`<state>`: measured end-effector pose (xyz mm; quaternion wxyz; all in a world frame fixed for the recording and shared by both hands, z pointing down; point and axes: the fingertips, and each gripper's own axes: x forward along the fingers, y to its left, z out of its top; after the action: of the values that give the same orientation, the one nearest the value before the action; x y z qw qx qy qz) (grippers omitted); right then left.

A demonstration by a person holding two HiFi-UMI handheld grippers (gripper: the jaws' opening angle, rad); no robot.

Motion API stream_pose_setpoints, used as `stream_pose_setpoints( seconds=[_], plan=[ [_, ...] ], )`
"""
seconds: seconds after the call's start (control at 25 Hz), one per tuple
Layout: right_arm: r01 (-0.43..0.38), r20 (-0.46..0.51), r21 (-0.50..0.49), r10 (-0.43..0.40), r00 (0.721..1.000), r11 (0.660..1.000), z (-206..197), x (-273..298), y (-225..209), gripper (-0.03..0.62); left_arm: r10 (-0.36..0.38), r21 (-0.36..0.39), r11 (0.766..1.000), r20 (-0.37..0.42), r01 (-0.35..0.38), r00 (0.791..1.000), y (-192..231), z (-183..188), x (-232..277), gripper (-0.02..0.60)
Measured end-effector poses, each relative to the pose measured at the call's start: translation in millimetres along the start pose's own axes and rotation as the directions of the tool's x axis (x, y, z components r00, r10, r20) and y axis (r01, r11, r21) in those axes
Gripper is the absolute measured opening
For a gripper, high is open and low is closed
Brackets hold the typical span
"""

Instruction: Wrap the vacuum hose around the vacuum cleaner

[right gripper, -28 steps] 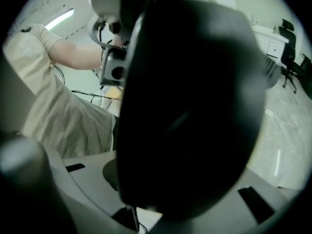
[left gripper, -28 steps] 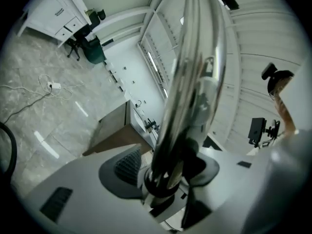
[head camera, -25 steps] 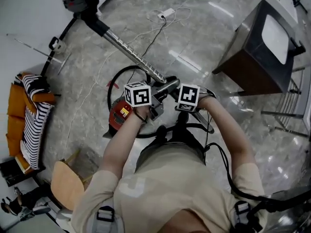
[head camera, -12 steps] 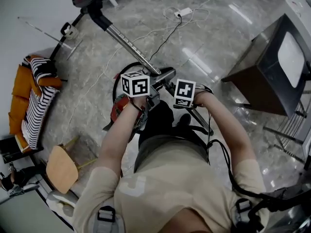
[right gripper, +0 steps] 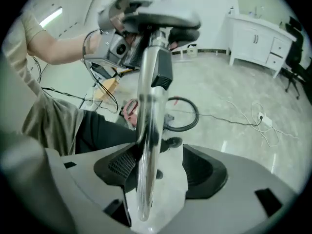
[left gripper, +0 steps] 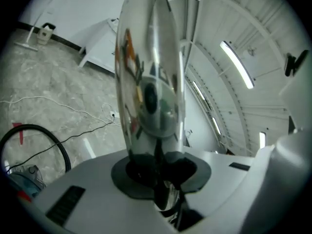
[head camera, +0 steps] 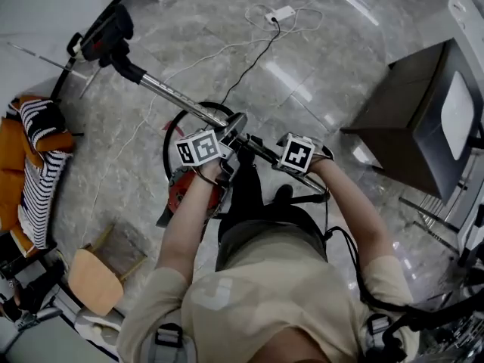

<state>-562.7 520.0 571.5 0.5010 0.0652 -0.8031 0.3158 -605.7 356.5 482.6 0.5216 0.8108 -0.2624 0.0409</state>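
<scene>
A chrome vacuum wand (head camera: 178, 98) slants from the black floor head (head camera: 106, 36) at the upper left down to my hands. My left gripper (head camera: 200, 148) is shut on the wand (left gripper: 148, 82), both pads pressed to the tube after closing just now (left gripper: 158, 172). My right gripper (head camera: 296, 154) is further along the tube. Its jaws (right gripper: 168, 172) have just been opening, and the tube (right gripper: 148, 130) rests against one pad with the other pad clear of it. The red vacuum cleaner (head camera: 181, 191) sits on the floor by my left leg. The black hose (head camera: 172, 138) loops beside it.
A power strip with white cords (head camera: 281, 12) lies on the marble floor ahead. A dark cabinet (head camera: 423, 119) stands at the right, a wooden chair (head camera: 94, 282) and an orange seat with striped cushions (head camera: 34, 165) at the left. White cabinets (right gripper: 256, 45) line the far wall.
Both grippers have sunk with the wand, which now lies flatter. The floor head has shifted left and down in the head view.
</scene>
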Motion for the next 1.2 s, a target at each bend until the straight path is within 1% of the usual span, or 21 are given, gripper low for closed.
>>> stream_pose_setpoints(
  seconds=[0.04, 0.08, 0.16, 0.2, 0.24, 0.32, 0.36, 0.48, 0.6, 0.68, 0.76, 0.88, 1.04, 1.16, 1.2],
  plan=[
    [0.033, 0.028, 0.029, -0.034, 0.999, 0.999, 0.5, 0.4, -14.0, 0.284, 0.021, -0.038, 0.999, 0.023, -0.021, 1.000, 25.0, 10.1, -2.7, 0.078],
    [0.092, 0.051, 0.042, -0.094, 0.994, 0.995, 0.0, -1.3, -29.4, 0.284, 0.045, -0.079, 0.996, 0.047, -0.041, 0.998, 50.3, 18.9, -6.3, 0.078],
    [0.235, 0.083, 0.036, -0.237, 0.968, 0.971, -1.3, -8.5, -59.7, 0.284, 0.094, -0.157, 0.984, 0.086, -0.079, 0.992, 102.1, 32.9, -13.7, 0.078],
    [0.283, 0.111, 0.051, -0.287, 0.951, 0.958, 0.9, -13.6, -72.3, 0.282, 0.117, -0.192, 0.977, 0.099, -0.096, 0.988, 128.1, 39.1, -16.1, 0.078],
    [0.301, 0.149, 0.092, -0.312, 0.938, 0.949, 4.9, -18.6, -81.6, 0.282, 0.141, -0.225, 0.968, 0.112, -0.113, 0.984, 153.4, 44.4, -17.5, 0.078],
    [0.270, 0.219, 0.189, -0.308, 0.926, 0.944, 12.4, -25.0, -91.6, 0.282, 0.196, -0.287, 0.946, 0.139, -0.150, 0.971, 202.7, 48.7, -19.0, 0.078],
    [0.252, 0.241, 0.223, -0.303, 0.922, 0.942, 13.5, -25.9, -93.6, 0.282, 0.230, -0.318, 0.932, 0.150, -0.173, 0.962, 227.2, 46.4, -19.7, 0.078],
    [0.224, 0.279, 0.292, -0.307, 0.910, 0.930, 9.6, -21.8, -95.0, 0.282, 0.330, -0.401, 0.883, 0.163, -0.243, 0.930, 297.5, 25.1, -22.0, 0.078],
    [0.165, 0.302, 0.355, -0.280, 0.911, 0.920, 1.2, -2.8, -95.0, 0.282, 0.417, -0.456, 0.835, 0.158, -0.309, 0.895, 361.5, 1.5, -29.9, 0.077],
    [0.127, 0.311, 0.382, -0.256, 0.915, 0.916, -6.1, 12.7, -97.7, 0.282, 0.470, -0.486, 0.803, 0.162, -0.344, 0.868, 400.8, -7.6, -34.8, 0.077],
    [0.069, 0.335, 0.411, -0.221, 0.916, 0.909, -9.8, 27.9, -101.7, 0.282, 0.521, -0.522, 0.767, 0.169, -0.372, 0.837, 437.1, -10.8, -40.9, 0.077],
    [-0.041, 0.368, 0.452, -0.144, 0.919, 0.891, -16.5, 56.3, -99.4, 0.282, 0.592, -0.578, 0.709, 0.174, -0.405, 0.787, 485.4, -19.8, -61.2, 0.077],
    [-0.135, 0.365, 0.473, -0.054, 0.929, 0.871, -37.8, 97.5, -94.1, 0.282, 0.677, -0.647, 0.626, 0.175, -0.435, 0.715, 543.2, -41.9, -96.8, 0.077],
    [-0.204, 0.391, 0.497, -0.008, 0.920, 0.844, -45.8, 120.5, -103.1, 0.282, 0.738, -0.701, 0.556, 0.169, -0.447, 0.653, 586.5, -58.4, -123.7, 0.078],
    [-0.223, 0.402, 0.507, 0.000, 0.916, 0.832, -47.9, 126.0, -108.0, 0.282, 0.752, -0.718, 0.538, 0.173, -0.441, 0.635, 598.3, -64.0, -130.9, 0.077]
  ],
)
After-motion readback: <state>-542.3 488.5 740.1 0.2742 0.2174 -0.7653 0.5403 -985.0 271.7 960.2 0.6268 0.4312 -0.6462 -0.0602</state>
